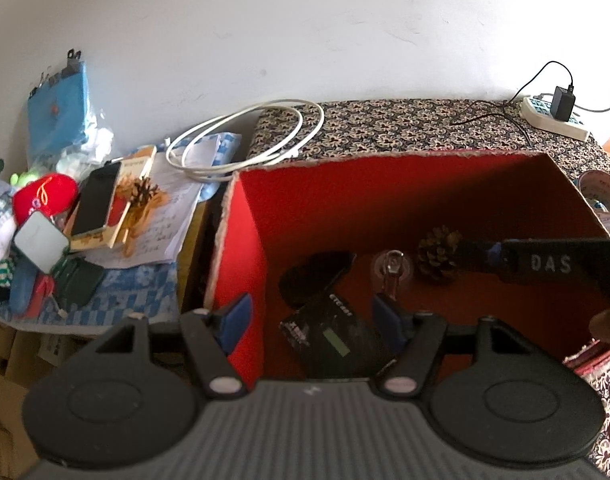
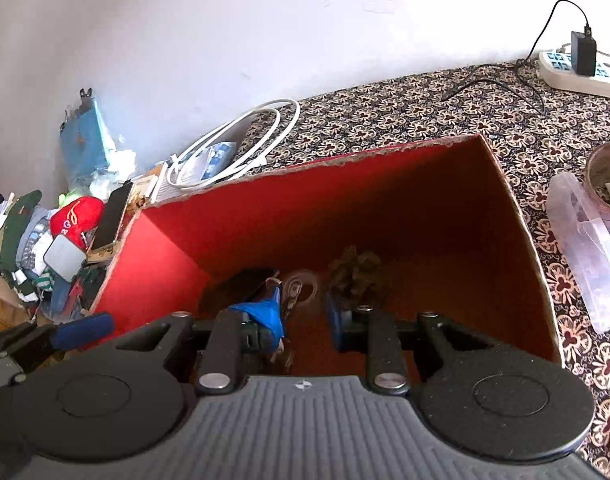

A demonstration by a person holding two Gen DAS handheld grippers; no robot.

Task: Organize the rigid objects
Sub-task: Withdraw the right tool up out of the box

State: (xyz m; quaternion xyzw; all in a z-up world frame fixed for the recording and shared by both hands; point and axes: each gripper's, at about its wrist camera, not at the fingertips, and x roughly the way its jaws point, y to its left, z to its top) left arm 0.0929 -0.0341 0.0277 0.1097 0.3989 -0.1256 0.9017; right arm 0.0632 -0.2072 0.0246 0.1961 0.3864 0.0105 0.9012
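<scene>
Left gripper [image 1: 313,320] is hanging wide open with nothing between its fingers, over the box [image 1: 385,200]. I am seeing a pinecone [image 1: 439,254] on the box floor at one o'clock from it, a clear hook [image 1: 391,266] beside that, and a black gadget [image 1: 313,276] at twelve. Right gripper [image 2: 301,320] is showing a narrow gap; I cannot tell whether it is pinching anything.

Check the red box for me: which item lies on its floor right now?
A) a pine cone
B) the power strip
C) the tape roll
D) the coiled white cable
A: a pine cone sits on the floor of the red box, while the white cable, tape roll and power strip lie outside it.
</scene>
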